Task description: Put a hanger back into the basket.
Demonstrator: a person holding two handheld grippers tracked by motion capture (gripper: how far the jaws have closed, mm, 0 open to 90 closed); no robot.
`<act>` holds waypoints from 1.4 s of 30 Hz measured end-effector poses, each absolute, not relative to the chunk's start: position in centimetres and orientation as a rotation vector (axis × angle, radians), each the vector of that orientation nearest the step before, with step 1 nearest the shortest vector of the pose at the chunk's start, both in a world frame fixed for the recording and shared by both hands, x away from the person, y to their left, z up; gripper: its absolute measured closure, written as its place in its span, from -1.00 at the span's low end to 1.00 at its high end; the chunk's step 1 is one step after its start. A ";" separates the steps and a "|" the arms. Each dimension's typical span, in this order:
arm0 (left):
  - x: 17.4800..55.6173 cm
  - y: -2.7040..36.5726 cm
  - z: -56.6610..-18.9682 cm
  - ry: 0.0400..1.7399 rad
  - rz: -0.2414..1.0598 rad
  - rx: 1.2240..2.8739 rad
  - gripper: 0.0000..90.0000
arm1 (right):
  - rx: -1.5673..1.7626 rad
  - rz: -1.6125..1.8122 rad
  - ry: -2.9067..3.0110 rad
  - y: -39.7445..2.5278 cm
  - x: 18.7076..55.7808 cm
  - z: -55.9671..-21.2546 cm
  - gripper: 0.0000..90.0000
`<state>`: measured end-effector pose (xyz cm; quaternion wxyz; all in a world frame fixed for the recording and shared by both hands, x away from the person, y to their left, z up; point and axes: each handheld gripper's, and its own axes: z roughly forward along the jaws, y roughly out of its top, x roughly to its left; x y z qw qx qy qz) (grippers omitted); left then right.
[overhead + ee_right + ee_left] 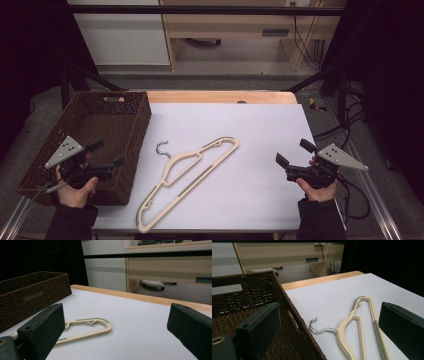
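The cream hanger [187, 182] lies flat on the white worktop [260, 130], slanting from near the front edge up toward the middle, its small metal hook [162, 148] curling toward the left side. It seems to be two hangers stacked one on the other, since the left gripper view shows a doubled hook [318, 328] and doubled arms, though I cannot be sure. Lying flat and free of everything else, it is open to a pinch from either side.

Just left of the hook stands the brown woven basket [132, 107], along the worktop's left edge, its near wall close to the hanger's shoulder but apart from it. What the basket holds is not clear; the part of its floor that can be seen looks bare.

The left tool [107, 155] hangs over the basket's front right corner, jaws wide apart and empty, pointing toward the hook; it reads as lined up for a reach at that end. The right tool [295, 152] hovers near the right edge of the worktop, well apart from the hanger, jaws likewise spread with nothing between them, facing the hanger's far loop [98, 326].

The hanger's lower end is cut off in the left gripper view, and in the right gripper view its near part sits behind a jaw.
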<state>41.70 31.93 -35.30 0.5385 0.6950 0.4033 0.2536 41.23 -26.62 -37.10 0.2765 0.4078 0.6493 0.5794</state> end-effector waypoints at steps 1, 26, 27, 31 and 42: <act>41.7 31.9 -35.3 0.957 0.602 1.655 -0.91 | 1.095 1.556 1.744 -26.6 41.2 -37.1 -0.96; 40.7 26.8 -35.6 0.861 0.522 1.754 -0.76 | 1.077 1.530 1.839 -23.6 42.0 -37.2 -0.86; 40.7 26.8 -35.6 0.861 0.522 1.754 -0.76 | 1.077 1.530 1.839 -23.6 42.0 -37.2 -0.86; 40.6 25.4 -36.3 0.862 0.503 1.802 -0.71 | 1.062 1.541 1.856 -22.9 42.2 -37.1 -0.83; 39.3 23.1 -40.8 0.883 0.433 2.004 -0.42 | 0.990 1.528 1.986 -18.2 43.9 -36.8 -0.76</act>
